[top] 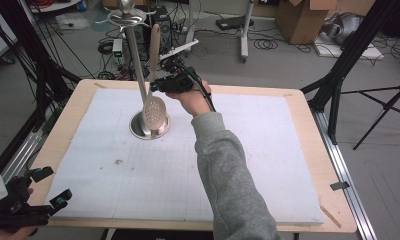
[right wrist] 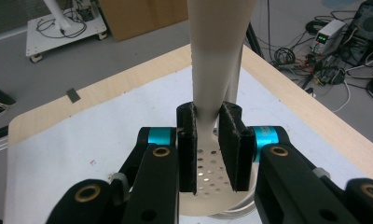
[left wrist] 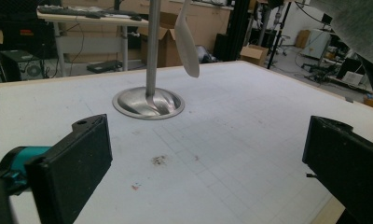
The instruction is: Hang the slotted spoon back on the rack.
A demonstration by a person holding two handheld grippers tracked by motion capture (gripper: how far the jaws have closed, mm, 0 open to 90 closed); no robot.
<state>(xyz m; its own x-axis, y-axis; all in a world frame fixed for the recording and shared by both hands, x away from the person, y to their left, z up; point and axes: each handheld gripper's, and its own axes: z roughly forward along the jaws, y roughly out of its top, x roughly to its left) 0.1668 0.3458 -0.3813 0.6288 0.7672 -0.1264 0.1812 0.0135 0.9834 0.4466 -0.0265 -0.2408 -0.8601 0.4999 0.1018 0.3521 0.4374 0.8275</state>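
1. The right gripper (right wrist: pixel 208 149) clenches the slotted spoon (top: pixel 154 107) at its neck, held beside the stand's pole (top: pixel 136 60) above the base (top: pixel 138 131).
2. Risk: the narrow grip could let the spoon swivel and knock the pole.
3. The left gripper (top: pixel 48 197) hangs released at the table's (top: pixel 308 125) near corner.

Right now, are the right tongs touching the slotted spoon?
Touching. The right gripper view shows the right tongs with both jaws pressed against the slotted spoon at its handle.

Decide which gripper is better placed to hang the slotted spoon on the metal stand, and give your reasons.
Right. The right gripper is shut on the slotted spoon beside the stand, while the left gripper sits open at the table's near corner.
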